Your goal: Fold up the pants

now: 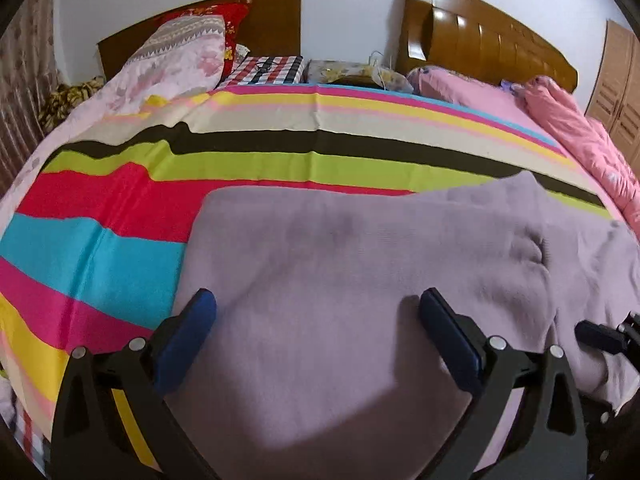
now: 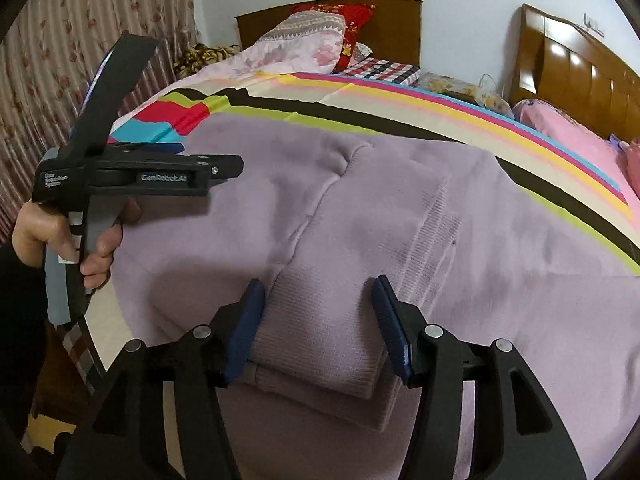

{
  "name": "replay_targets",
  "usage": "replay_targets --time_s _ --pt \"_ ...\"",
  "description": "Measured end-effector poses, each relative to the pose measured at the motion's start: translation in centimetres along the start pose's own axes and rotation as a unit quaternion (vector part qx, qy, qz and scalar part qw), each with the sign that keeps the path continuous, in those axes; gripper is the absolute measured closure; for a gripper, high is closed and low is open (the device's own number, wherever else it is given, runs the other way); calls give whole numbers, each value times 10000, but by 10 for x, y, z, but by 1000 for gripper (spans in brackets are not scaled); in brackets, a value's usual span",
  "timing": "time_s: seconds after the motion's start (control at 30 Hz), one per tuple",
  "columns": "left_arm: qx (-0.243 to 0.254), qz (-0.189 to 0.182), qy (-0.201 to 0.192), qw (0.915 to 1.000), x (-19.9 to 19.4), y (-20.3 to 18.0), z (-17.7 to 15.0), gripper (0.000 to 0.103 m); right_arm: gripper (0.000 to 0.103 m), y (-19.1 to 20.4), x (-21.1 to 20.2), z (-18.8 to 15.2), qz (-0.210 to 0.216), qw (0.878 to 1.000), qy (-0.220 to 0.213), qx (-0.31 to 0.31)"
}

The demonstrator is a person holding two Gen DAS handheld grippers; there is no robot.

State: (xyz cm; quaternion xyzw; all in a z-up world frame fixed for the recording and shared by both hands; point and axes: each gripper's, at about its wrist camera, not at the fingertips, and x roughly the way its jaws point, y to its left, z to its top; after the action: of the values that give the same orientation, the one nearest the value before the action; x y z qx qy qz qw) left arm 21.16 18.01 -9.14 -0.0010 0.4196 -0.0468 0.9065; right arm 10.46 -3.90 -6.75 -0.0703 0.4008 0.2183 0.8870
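Striped bedsheet under everything; lilac pants lie flat on it, long axis running left-right across my view. My right gripper is half open, straddling the ribbed cuff, pads not pressing it. My left gripper is wide open, empty, over plain cloth at the left end. Right is nearer the cuff, so I judge it takes the next grab.
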Motion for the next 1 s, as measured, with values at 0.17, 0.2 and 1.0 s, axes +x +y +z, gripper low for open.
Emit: replay_targets --time_s 0.17,0.2,1.0 --pt "87 174 59 9998 2 -3 0 1 48 6 0 -6 -142 9998 -132 -52" --pt "75 155 58 9998 3 -1 0 1 48 6 0 -6 -123 9998 -133 -49" --pt "116 297 89 9995 5 -10 3 1 22 -164 -189 -83 -231 9774 -1155 1752"
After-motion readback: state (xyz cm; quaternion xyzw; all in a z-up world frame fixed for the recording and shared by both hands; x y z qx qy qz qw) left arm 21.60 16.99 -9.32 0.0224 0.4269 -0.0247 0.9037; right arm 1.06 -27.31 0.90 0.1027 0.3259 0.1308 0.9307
